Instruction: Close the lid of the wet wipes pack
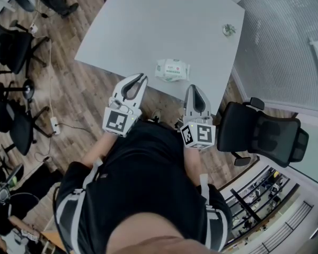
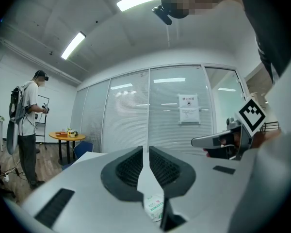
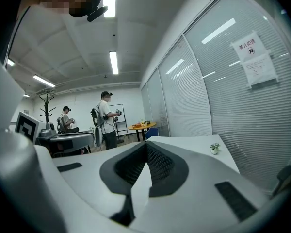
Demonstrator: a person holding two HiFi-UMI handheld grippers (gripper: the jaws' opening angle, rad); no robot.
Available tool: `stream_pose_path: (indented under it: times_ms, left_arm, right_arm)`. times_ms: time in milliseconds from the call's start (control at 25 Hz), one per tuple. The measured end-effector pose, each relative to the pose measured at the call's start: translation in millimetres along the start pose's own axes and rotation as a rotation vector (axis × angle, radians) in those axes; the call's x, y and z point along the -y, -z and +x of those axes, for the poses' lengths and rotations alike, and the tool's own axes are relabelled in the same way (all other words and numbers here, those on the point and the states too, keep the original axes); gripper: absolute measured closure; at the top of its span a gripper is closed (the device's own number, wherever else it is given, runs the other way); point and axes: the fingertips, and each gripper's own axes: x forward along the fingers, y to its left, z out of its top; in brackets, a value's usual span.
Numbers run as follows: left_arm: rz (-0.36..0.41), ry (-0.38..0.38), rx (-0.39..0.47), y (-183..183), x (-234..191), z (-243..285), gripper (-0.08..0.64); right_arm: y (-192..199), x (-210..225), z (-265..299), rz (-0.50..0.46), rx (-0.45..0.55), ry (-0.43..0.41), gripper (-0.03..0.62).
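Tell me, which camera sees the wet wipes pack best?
The head view: the whole wet wipes pack lies on the table. The left gripper view catches only a corner below its jaws; the right gripper view misses it.

- The left gripper (image 1: 140, 78) is held level in front of the torso (image 1: 143, 179), pointed toward about 1 o'clock in the head view.
- Its jaws are drawn together, with only a thin slit left at the tips and nothing pressed between them.
- The right gripper (image 1: 195, 88) is held at 3 o'clock of the left one, just apart from it, pointed toward 12 o'clock and tipped slightly downward.
- Its jaws are closed tip to tip, and nothing is gripped.
- The left marker cube (image 1: 120, 120) and right marker cube (image 1: 200, 134) are turned up toward the head.
- The left forearm (image 1: 98, 147) and right forearm (image 1: 193, 165) are kept close to the body, with the elbows bent.
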Motion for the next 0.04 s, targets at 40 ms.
stream_pose_path:
  times_ms: [40]
  left_arm:
    - [-0.001,0.0,0.0,-0.3,0.6,-0.6,0.503]
  right_arm:
    - [-0.3,-0.2,-0.8,-0.001,0.001,0.0,0.571]
